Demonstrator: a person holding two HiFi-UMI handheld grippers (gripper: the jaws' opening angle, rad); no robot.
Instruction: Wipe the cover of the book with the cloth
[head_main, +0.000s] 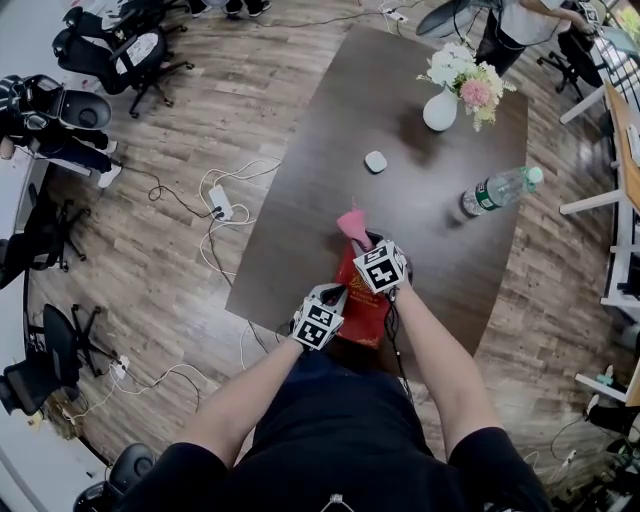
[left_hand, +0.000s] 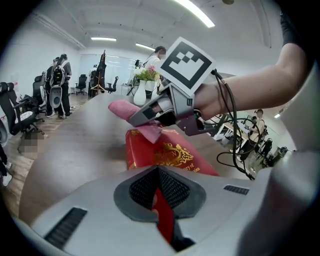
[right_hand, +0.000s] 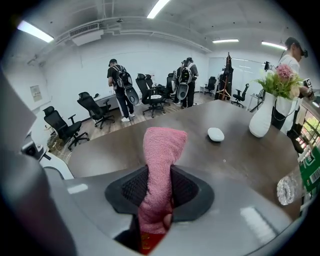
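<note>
While the left gripper (head_main: 338, 306) has its fingers clenched on the near edge of the red book (head_main: 366, 308), the right gripper (head_main: 360, 242) grasps a pink cloth (head_main: 352, 224) at the book's far end. The book sits at the near edge of the dark surface (head_main: 330, 150), right in front of the person. In the left gripper view the cloth's lower fold meets the gold-printed cover. In the right gripper view the cloth stands up out of the closed fingers. Farther off on the surface are a white vase (head_main: 440, 110) of flowers, a lying bottle (head_main: 497, 190) and a small white pebble-like thing (head_main: 375, 161).
</note>
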